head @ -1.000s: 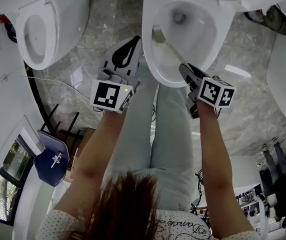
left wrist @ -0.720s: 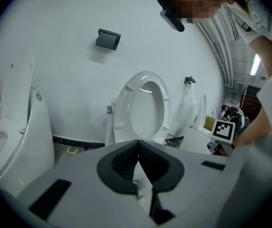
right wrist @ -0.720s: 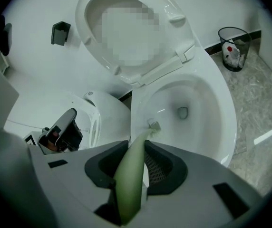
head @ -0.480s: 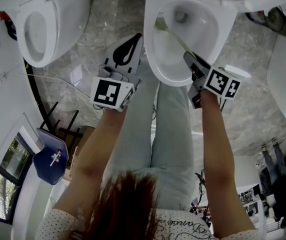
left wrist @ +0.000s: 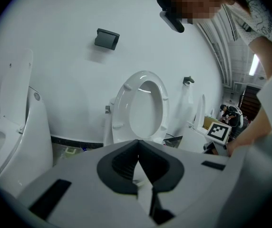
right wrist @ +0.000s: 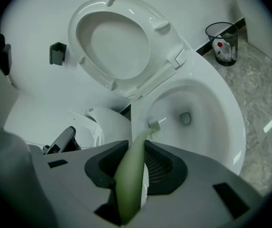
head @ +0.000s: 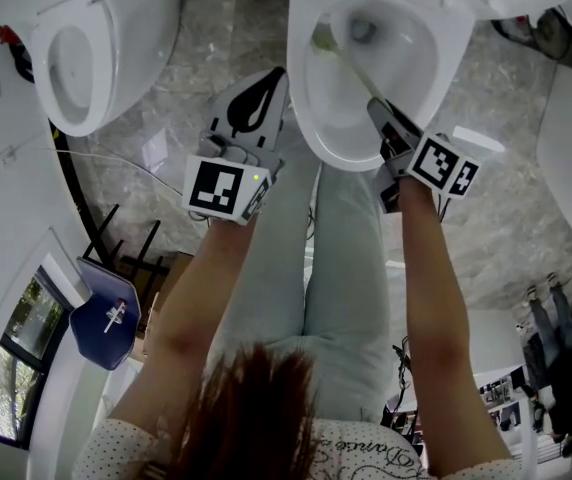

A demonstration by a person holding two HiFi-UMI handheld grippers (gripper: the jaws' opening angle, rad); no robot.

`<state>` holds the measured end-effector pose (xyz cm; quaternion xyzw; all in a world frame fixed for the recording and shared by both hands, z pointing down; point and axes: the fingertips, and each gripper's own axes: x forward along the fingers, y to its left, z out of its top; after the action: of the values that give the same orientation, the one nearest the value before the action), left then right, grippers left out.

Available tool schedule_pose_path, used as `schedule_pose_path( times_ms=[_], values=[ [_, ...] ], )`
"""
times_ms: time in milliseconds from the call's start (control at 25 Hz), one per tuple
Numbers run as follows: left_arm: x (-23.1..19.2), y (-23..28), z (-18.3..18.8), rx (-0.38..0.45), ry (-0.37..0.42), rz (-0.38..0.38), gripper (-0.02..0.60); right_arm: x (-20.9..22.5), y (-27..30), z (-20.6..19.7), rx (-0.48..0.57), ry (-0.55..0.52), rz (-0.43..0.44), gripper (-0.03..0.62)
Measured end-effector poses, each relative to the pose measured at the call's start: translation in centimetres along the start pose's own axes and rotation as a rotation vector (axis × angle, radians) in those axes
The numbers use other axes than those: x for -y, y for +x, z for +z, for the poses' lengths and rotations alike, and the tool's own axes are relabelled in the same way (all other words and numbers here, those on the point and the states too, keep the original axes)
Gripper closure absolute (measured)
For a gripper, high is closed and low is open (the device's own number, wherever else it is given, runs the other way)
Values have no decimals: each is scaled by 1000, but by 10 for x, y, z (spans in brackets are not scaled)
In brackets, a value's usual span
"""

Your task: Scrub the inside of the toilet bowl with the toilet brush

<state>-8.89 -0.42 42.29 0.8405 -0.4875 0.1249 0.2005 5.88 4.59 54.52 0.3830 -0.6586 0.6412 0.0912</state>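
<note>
The right gripper (right wrist: 135, 167) has its jaws closed narrow on the handle of the brush (right wrist: 140, 144), and the pale green handle runs up out of the jaws toward the bowl (right wrist: 212, 127). In the head view this gripper (head: 386, 128) is at the lower right rim of the bowl (head: 306, 108), right of the centre of the frame. The brush (head: 346, 73) slants from it to the upper left, down into the bowl.

The brush head (right wrist: 154, 124) is small, with short pale bristles. It lies against the left inner wall, just under the rim and well apart from the drain (right wrist: 186, 118). Whether it presses on the wall I cannot tell.

The left gripper (left wrist: 138, 163) has its jaws together with nothing between them. In the head view it (head: 271, 83) hangs just left of the bowl, over the floor, and takes no part.

I judge that the scrubbing is under way, on the left side of the bowl. The next move probably calls for sweeping the head along the wall and down toward the drain, with the grip kept firm so that the smooth handle does not turn.

The bowl is white and glossy, with its seat (right wrist: 112, 42) lifted, and I see no dirt in it.
</note>
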Motion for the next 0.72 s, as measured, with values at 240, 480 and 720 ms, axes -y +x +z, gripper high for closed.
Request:
schedule_pose_path(
  times_ms=[240,480,720],
  values=[
    [3,4,-1,-3,4,-5,578,12,-18,-40,-83,-82,-27,476],
    [2,7,1,-5,11,-8,580,19,-27,-61,-119,-118,-49,476],
    [3,8,3,-6,12,-13,578,22,-31,-68,-167,-168,-62,476]
  ],
)
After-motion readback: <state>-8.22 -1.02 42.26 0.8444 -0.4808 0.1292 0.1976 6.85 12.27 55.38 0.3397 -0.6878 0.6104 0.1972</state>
